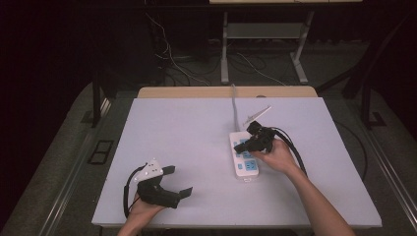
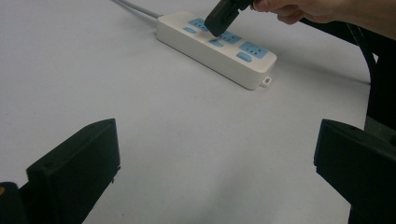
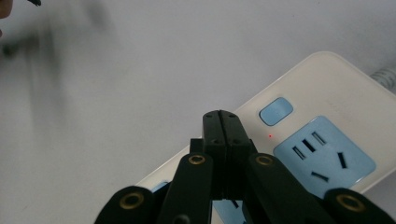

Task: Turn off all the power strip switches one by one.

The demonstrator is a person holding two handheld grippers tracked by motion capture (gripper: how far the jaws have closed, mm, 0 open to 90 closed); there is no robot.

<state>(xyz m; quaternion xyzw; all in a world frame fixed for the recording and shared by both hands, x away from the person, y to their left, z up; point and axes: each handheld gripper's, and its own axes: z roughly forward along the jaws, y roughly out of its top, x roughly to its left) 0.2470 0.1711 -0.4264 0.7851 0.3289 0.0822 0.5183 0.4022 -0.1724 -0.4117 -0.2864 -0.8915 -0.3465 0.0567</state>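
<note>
A white power strip (image 1: 244,158) with blue sockets and blue switches lies right of the table's middle, its grey cable running to the far edge. My right gripper (image 1: 239,146) is shut with nothing between its jaws, tips down on the strip's top. In the left gripper view the right gripper (image 2: 215,29) meets the power strip (image 2: 224,49) at a small blue switch between two sockets. The right gripper view has the right gripper (image 3: 221,120) just short of a blue switch (image 3: 276,111), a tiny red light (image 3: 270,136) and a blue socket (image 3: 324,156). My left gripper (image 1: 179,182) rests open near the front edge.
The white table top (image 1: 187,132) is bare to the left of the strip and in front of it. A wooden strip (image 1: 196,92) runs along the far edge. Cables and table legs stand on the dark floor behind.
</note>
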